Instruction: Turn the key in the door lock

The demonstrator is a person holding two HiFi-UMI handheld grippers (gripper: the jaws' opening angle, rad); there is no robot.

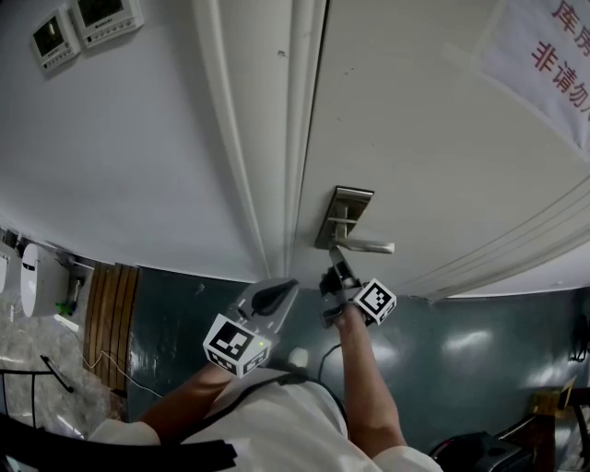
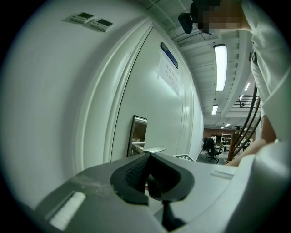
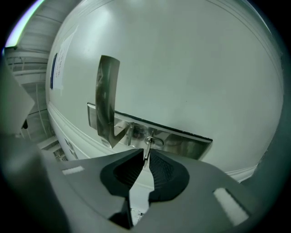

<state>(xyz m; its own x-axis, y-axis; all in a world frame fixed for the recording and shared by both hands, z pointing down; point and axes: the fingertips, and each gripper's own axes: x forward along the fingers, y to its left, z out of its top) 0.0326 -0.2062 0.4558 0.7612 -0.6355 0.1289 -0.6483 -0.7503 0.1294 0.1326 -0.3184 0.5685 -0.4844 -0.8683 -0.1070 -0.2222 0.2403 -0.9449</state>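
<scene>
**Only a fingertip hold on the key, with the lever close by**

Right tongs (image 3: 144, 159) are clamped on the key (image 3: 146, 149), which stands edge-on in the lock plate (image 3: 182, 144), its ring (image 3: 155, 141) lying against the metal. Just the very ends of the pads pinch the thin bow, and nothing backs it deeper in the jaws. My worry is that twisting from so shallow a hold lets the key slide between the pads, so the tongs roll while the key stays put. If the roll runs off the line of the keyway, it would bend the key sideways or draw it part way out of the lock plate.

The lever handle (image 3: 107, 95) juts from the same lock plate, just beside the key. It is the one thing in the way, and a wide roll may knock the tongs against it.

Left tongs (image 2: 147, 160) hang short of the lock plate with the jaws together and nothing in them, touching nothing.

Further out from the lock plate are the door (image 1: 433, 138), the door frame (image 1: 263, 138) on the side nearer the left tongs, a notice (image 1: 544, 51) well above, and wall panels (image 1: 88, 26) beyond the frame. None of these interferes.
</scene>
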